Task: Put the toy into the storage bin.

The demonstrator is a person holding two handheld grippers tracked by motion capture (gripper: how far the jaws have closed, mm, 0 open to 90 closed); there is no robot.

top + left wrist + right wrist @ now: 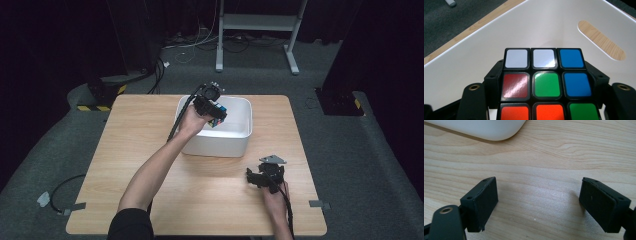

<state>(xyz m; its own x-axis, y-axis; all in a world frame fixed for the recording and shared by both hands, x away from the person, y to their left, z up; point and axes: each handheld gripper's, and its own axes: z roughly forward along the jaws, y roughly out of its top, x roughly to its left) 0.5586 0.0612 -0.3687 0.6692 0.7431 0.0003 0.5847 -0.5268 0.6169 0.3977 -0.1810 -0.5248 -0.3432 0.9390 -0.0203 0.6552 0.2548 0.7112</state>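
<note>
Nine stickered squares are showing on the near face of the puzzle cube (544, 85): white, white, blue across the far row, then red, green, blue, then orange, orange, green, all set in black edging. A cube has no long axis; this face is tilting up toward my camera. I am clamping my left gripper (212, 111) on its two sides, holding it above the white bin (235, 142) on the worktop (135, 145). My right gripper (261, 176) is resting with its jaws spread apart.

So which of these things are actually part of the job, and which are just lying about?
Part of the job:
- cube, held in the left tool
- white bin

Lying about:
- right tool, open on the table
- metal stand
- floor cables
</note>
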